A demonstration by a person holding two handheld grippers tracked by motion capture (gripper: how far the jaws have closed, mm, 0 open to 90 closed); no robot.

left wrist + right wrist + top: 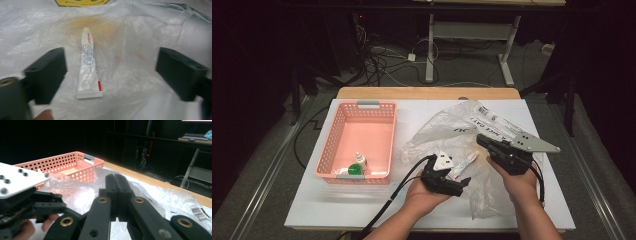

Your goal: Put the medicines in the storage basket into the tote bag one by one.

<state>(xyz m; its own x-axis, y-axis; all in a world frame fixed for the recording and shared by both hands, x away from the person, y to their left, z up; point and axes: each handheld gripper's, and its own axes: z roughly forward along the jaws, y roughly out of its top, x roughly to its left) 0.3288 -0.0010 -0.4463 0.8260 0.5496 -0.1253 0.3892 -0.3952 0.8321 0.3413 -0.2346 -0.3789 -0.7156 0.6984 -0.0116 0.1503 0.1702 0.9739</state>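
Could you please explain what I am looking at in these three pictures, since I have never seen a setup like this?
A person sits at a white table and holds handheld tongs in each hand; there is no robot arm. One picture looks down from above. The other two come from cameras riding on the tongs.

On the table stand a pink basket, with a small bottle and a green-capped thing in it, and a crumpled clear plastic bag. A small white tube lies on the bag.

The left tongs are open, with the tube lying untouched between the jaws. The right tongs are shut; whether they pinch the bag I cannot tell.
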